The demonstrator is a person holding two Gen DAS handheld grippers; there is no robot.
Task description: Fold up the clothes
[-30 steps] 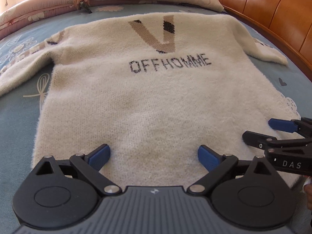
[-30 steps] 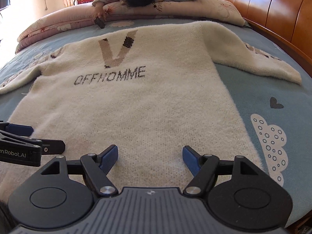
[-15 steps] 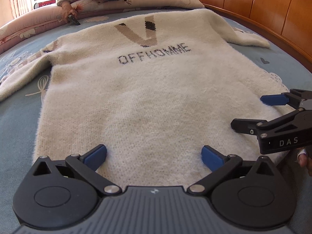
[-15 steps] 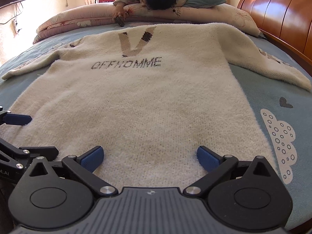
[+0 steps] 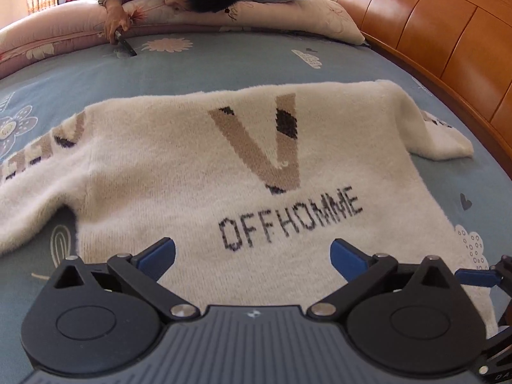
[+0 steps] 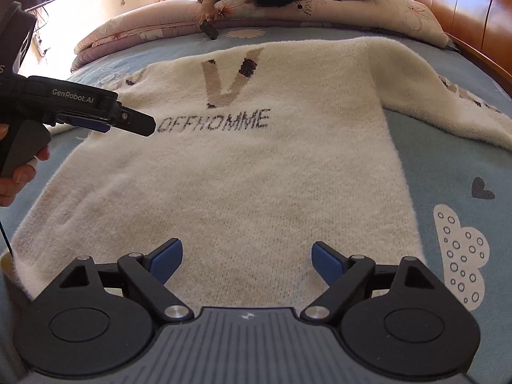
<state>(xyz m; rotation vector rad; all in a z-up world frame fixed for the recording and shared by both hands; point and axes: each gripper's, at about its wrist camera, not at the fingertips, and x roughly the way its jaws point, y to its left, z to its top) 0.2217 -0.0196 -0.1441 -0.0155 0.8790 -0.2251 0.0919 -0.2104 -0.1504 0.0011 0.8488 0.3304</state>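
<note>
My left gripper [image 5: 252, 252] lifts over the spread sweater [image 6: 256, 166].
Both grippers gape wide, empty; left has risen, moved farther in, sweater unfolded.

Left gripper [image 5: 252, 251] and right gripper [image 6: 246, 257], fingers apart, seemingly empty.

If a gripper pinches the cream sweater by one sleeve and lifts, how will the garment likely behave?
The sweater is fuzzy knit lying limp on the bedsheet, so it would probably drape and sag rather than hold its shape. Its thick pile suggests the fingers would hold it without slipping. The long sleeve would likely trail behind.
</note>
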